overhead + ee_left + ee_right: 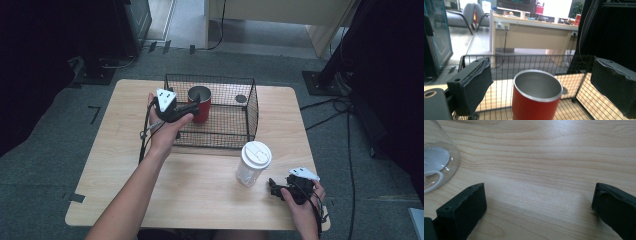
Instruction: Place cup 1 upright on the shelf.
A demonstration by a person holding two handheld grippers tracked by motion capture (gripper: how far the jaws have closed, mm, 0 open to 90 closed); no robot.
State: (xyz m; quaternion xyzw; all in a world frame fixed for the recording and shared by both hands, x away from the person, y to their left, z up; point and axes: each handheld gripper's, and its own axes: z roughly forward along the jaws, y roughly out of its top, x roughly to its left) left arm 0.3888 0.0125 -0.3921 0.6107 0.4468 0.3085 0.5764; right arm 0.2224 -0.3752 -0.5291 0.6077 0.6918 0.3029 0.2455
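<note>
Just at the basket: left hand-held gripper (192, 107) spread around a red cup (200, 103).
Upright inside the wire basket (235, 135), the cup sits between the parted jaws, untouched. The right hand-held gripper (274, 187) rests spread on the surface (200, 185), beside a lidded clear cup (253, 163).

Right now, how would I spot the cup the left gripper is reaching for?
Find the black wire basket at the far middle of the wooden table. The red cup stands upright inside its left part, by the left gripper. Unlike the clear lidded cup outside, it is red, steel-lined and open-topped.
</note>
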